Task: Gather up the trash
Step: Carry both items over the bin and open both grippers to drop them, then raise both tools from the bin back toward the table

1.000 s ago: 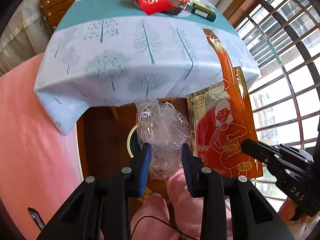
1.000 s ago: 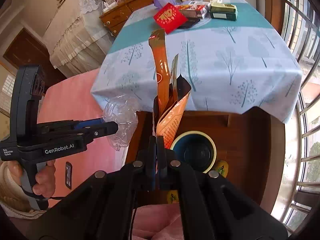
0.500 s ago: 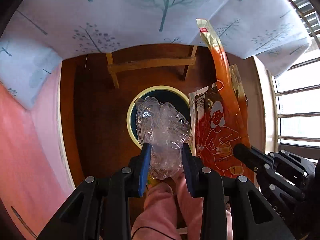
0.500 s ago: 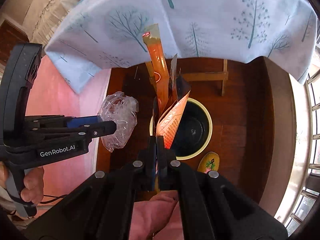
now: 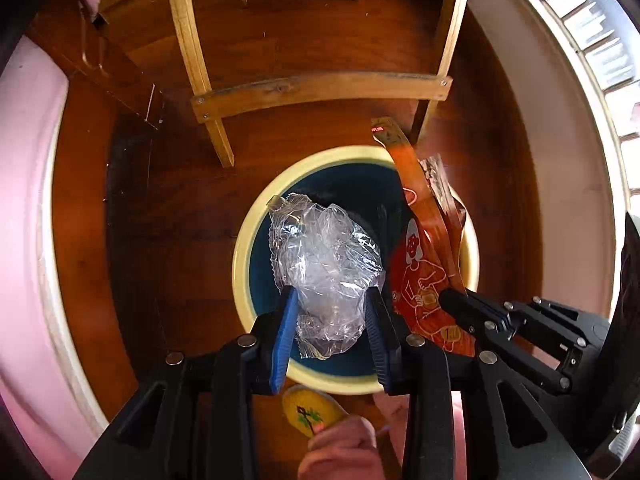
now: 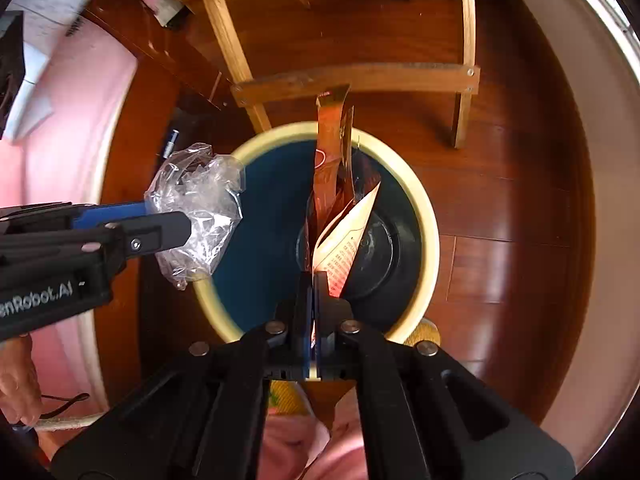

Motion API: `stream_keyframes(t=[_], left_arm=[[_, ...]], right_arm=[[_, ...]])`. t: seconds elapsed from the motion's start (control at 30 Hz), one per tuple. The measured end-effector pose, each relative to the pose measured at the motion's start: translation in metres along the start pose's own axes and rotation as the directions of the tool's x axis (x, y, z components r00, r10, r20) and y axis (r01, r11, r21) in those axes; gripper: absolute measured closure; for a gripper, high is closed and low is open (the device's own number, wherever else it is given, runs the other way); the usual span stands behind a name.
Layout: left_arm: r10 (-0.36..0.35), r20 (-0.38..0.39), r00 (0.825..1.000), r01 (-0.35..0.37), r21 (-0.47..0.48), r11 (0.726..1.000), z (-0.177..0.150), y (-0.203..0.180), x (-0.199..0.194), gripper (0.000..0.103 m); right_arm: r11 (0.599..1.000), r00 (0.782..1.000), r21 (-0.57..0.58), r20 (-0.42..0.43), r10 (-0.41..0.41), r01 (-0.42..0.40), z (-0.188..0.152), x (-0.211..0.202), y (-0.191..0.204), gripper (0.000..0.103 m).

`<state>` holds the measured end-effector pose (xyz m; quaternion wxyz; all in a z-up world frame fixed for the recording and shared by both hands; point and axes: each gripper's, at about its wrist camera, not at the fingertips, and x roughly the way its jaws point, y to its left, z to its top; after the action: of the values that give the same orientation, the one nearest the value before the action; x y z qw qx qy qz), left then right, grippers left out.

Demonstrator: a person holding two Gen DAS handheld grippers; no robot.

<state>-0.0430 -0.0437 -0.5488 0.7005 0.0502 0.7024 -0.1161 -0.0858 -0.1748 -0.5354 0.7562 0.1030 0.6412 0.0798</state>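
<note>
Your left gripper has its jaws partly open around a crumpled clear plastic wrapper, holding it over the cream-rimmed, dark-lined trash bin. Your right gripper has its jaws pinched nearly together on glossy orange foil packets, also above the bin; one carries a cartoon woman, its text unreadable. "GenRobot.AI" marks the left gripper's side.

Left gripper: pointing down, fingers part-closed, clamping crumpled clear plastic.
Right gripper: pointing down, fingers pressed together, pinching orange wrappers.
</note>
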Motion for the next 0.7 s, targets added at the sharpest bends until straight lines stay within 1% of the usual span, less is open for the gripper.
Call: stream_keyframes(t=[0.1, 0.17, 0.2, 0.23, 0.27, 0.3, 0.33, 0.4, 0.43, 0.5, 0.53, 0.57, 0.7], left_arm=[[0.038, -0.007, 0.999, -0.038, -0.001, 0.999, 0.003, -0.002, 0.027, 0.068], [0.039, -0.012, 0.999, -0.039, -0.005, 0.999, 0.006, 0.001, 0.04, 0.066], [0.039, -0.016, 0.999, -0.039, -0.005, 0.999, 0.008, 0.003, 0.044, 0.066], [0.042, -0.019, 0.999, -0.042, -0.004, 0.999, 0.008, 0.004, 0.048, 0.065], [0.043, -0.023, 0.999, -0.043, -0.001, 0.999, 0.008, 0.004, 0.051, 0.06], [0.042, -0.026, 0.999, -0.042, -0.001, 0.999, 0.01, 0.01, 0.057, 0.057], [0.04, -0.027, 0.999, -0.041, -0.006, 0.999, 0.01, 0.011, 0.059, 0.053], [0.038, -0.026, 0.999, -0.038, -0.011, 0.999, 0.012, 0.014, 0.062, 0.052], [0.037, -0.029, 0.999, -0.038, -0.01, 0.999, 0.011, 0.015, 0.06, 0.05], [0.039, -0.031, 0.999, -0.04, -0.005, 0.999, 0.011, 0.014, 0.056, 0.039], [0.04, -0.03, 0.999, -0.04, -0.002, 0.999, 0.012, 0.014, 0.052, 0.032], [0.039, -0.025, 0.999, -0.039, -0.002, 0.999, 0.012, 0.014, 0.048, 0.03], [0.038, -0.018, 0.999, -0.038, -0.01, 0.999, 0.008, 0.012, 0.018, 0.03]], right_arm=[[1.0, 1.0, -0.029, -0.015, -0.001, 0.001, 0.002, 0.027, -0.005, 0.103], [0.999, 0.999, -0.038, -0.034, -0.003, 0.002, 0.001, 0.041, -0.007, 0.102], [0.999, 0.999, -0.041, -0.039, -0.008, 0.007, 0.001, 0.048, -0.012, 0.1], [0.999, 0.999, -0.045, -0.039, -0.019, 0.017, 0.002, 0.051, -0.011, 0.085], [0.998, 0.999, -0.05, -0.039, -0.027, 0.025, 0.001, 0.052, -0.012, 0.057], [0.998, 0.999, -0.049, -0.034, -0.029, 0.027, 0.0, 0.053, -0.013, 0.044], [0.999, 0.999, -0.043, -0.025, -0.023, 0.022, -0.002, 0.051, -0.015, 0.039], [0.999, 1.0, -0.027, -0.024, -0.017, 0.016, -0.004, 0.051, -0.014, 0.039], [1.0, 1.0, -0.017, -0.02, -0.014, 0.014, -0.004, 0.049, -0.017, 0.039], [1.0, 1.0, -0.004, -0.011, -0.015, 0.014, -0.004, 0.044, -0.021, 0.039], [1.0, 1.0, 0.001, -0.007, -0.017, 0.017, -0.005, 0.04, -0.021, 0.039], [1.0, 1.0, 0.005, -0.003, -0.017, 0.017, -0.004, 0.037, -0.023, 0.039], [1.0, 0.999, 0.0, 0.025, -0.028, 0.028, -0.001, 0.011, -0.021, 0.039]])
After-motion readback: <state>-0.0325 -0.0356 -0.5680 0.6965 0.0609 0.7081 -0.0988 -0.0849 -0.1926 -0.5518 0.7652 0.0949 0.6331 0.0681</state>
